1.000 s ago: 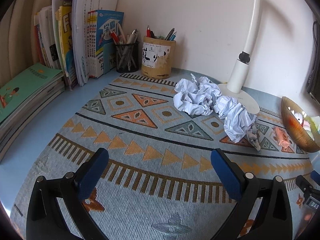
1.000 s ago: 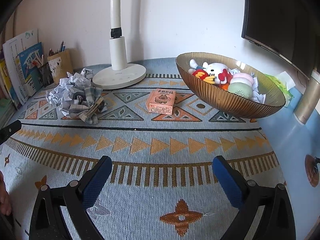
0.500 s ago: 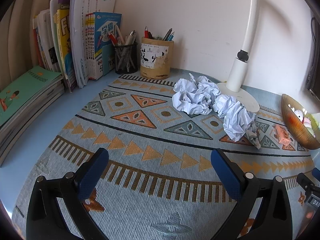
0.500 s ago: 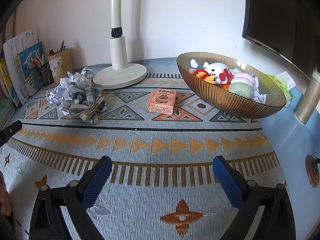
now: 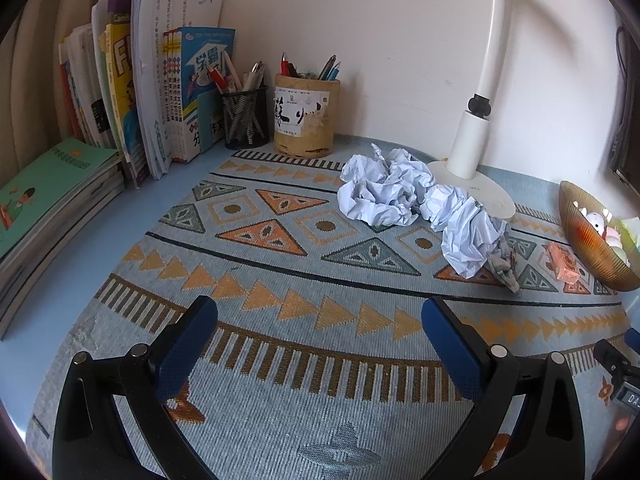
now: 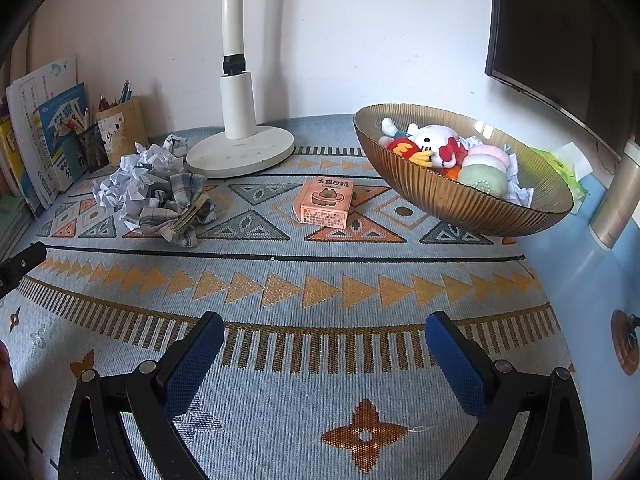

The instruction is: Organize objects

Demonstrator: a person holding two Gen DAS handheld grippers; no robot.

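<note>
Crumpled white paper point(image 5: 404, 200) point(image 6: 136, 176) lies in a heap on the patterned mat beside the lamp base. A plaid cloth point(image 6: 180, 212) point(image 5: 505, 264) is bunched against it. A small pink box point(image 6: 325, 201) point(image 5: 563, 261) lies flat on the mat, left of the amber ribbed bowl point(image 6: 472, 208) point(image 5: 588, 240) that holds plush toys. My left gripper point(image 5: 319, 320) stands open over the mat, well short of the paper. My right gripper point(image 6: 320, 336) is open too, near of the pink box, with nothing between its fingers.
A white desk lamp point(image 5: 472, 148) point(image 6: 240, 120) stands at the back. Two pen holders point(image 5: 304, 116) and upright books point(image 5: 160, 92) line the back left; flat books point(image 5: 44, 200) are stacked at the left. A monitor point(image 6: 560, 40) hangs at the right; a tissue pack point(image 6: 564, 168) lies behind the bowl.
The left gripper view has pulled back and tilted slightly, so the paper and books sit a little farther away. The right gripper has hardly moved. Both stay open.
</note>
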